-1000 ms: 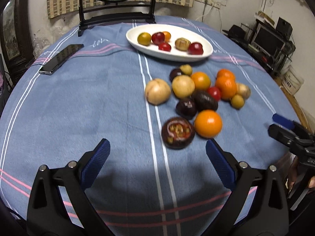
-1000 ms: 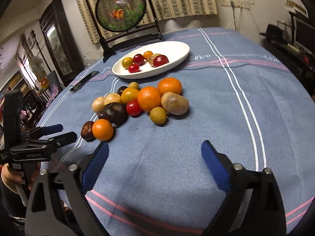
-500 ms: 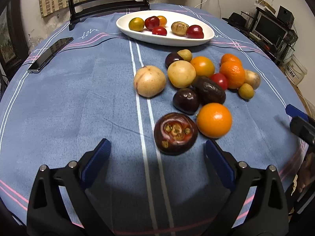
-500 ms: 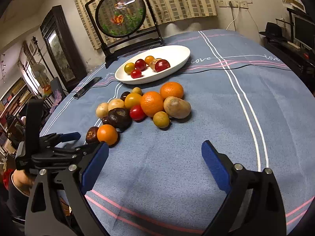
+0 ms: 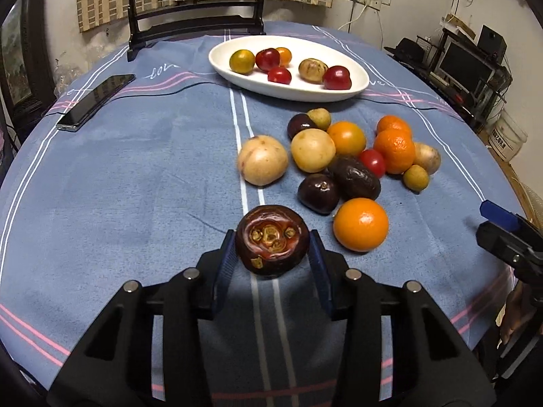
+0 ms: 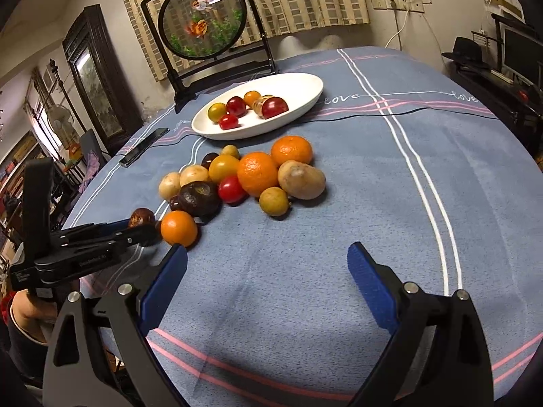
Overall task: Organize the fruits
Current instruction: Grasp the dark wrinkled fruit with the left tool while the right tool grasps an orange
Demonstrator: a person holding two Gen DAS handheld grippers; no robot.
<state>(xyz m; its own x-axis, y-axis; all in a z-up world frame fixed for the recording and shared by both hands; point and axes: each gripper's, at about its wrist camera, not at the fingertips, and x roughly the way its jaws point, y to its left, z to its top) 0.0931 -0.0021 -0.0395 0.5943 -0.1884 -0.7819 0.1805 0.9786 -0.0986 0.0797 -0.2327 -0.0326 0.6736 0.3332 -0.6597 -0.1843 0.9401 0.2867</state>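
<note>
A dark brown mangosteen (image 5: 272,249) lies on the blue cloth at the near edge of a loose fruit pile. My left gripper (image 5: 270,241) is closing its jaws around it, and both blue pads touch its sides. In the right wrist view the same fruit (image 6: 142,217) shows at the tip of the left gripper (image 6: 135,230). An orange (image 5: 360,224) sits just right of it. The white oval plate (image 5: 224,64) at the back holds several small fruits. My right gripper (image 6: 267,249) hovers open over bare cloth, short of the pile.
A black phone (image 5: 96,100) lies at the back left. A round fish picture on a black stand (image 5: 197,17) rises behind the plate. The right gripper's tip (image 5: 502,227) shows at the table's right edge. Shelves and electronics stand beyond the table at the right.
My left gripper came forward to the mangosteen and its wide-open jaws closed onto the fruit's sides. The right gripper stayed where it was.
</note>
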